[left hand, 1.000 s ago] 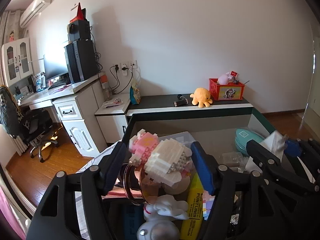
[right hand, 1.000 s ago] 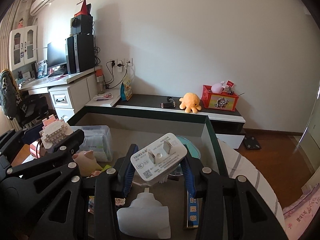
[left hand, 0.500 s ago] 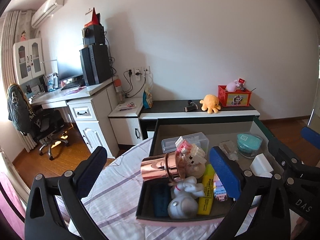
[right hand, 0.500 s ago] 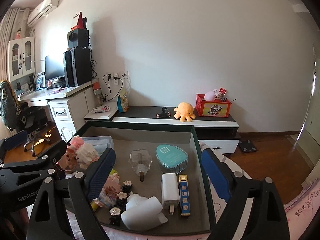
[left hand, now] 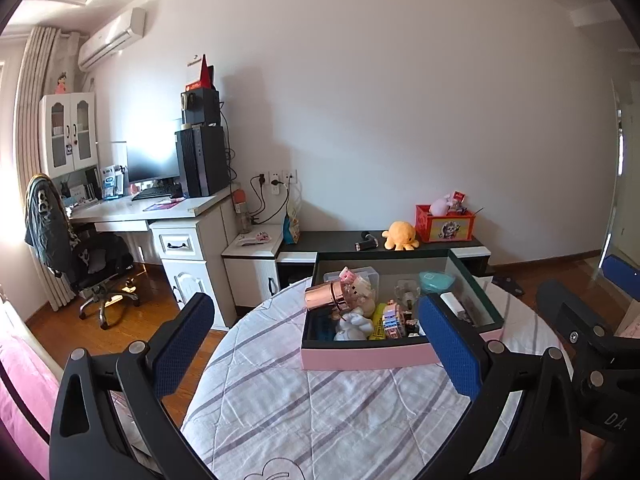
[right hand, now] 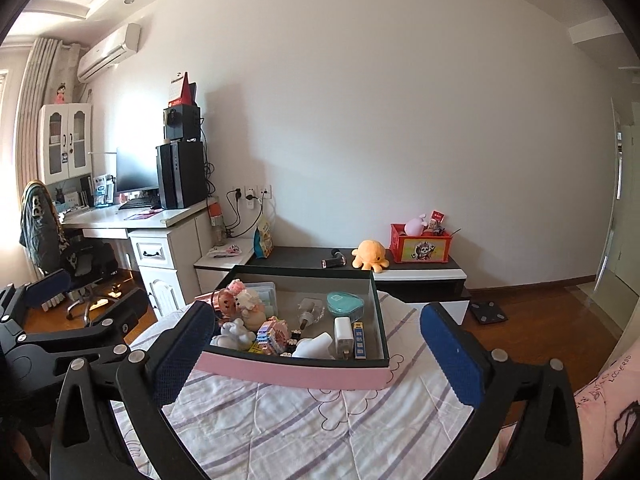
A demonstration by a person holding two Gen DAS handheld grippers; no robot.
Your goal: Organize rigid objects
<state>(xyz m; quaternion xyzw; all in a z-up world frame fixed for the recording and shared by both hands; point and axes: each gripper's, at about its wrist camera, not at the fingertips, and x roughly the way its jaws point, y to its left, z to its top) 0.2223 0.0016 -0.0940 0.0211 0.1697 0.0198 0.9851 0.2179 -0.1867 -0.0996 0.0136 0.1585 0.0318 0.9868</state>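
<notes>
Left wrist view: nearest the lens, the left gripper (left hand: pixel 316 334) has its 2 blue-padded fingers (left hand: pixel 182 338) spread wide with nothing between them, above a round table under a striped cloth (left hand: pixel 304 412). At the right edge, part of the right gripper (left hand: pixel 600 320) shows; in the right wrist view it (right hand: pixel 316 336) is easing wider, its 2 blue pads apart and empty.

Beyond the fingertips, 1 shallow box (left hand: pixel 360 358) with a pink front wall and dark rim rests on the cloth, and the rigid objects lie inside it. From the right wrist view they count as: 1 white charger (right hand: pixel 344 334), 1 narrow blue-and-yellow box (right hand: pixel 359 340) just beside it, 1 teal case (right hand: pixel 345 304), 1 clear bottle (right hand: pixel 310 312), 1 copper-coloured cup (left hand: pixel 326 295) lying on its side, 1 clear plastic tub (right hand: pixel 264 292) at the back, and several small brick-built and white figures I cannot count exactly.

Farther off, 1 low dark cabinet (right hand: pixel 400 270) against the wall carries 1 orange octopus plush (right hand: pixel 370 255) and 1 red box (right hand: pixel 422 246). At far left stand 1 white desk (right hand: pixel 132 220), 1 monitor (right hand: pixel 136 176) and 1 office chair (right hand: pixel 60 248).
</notes>
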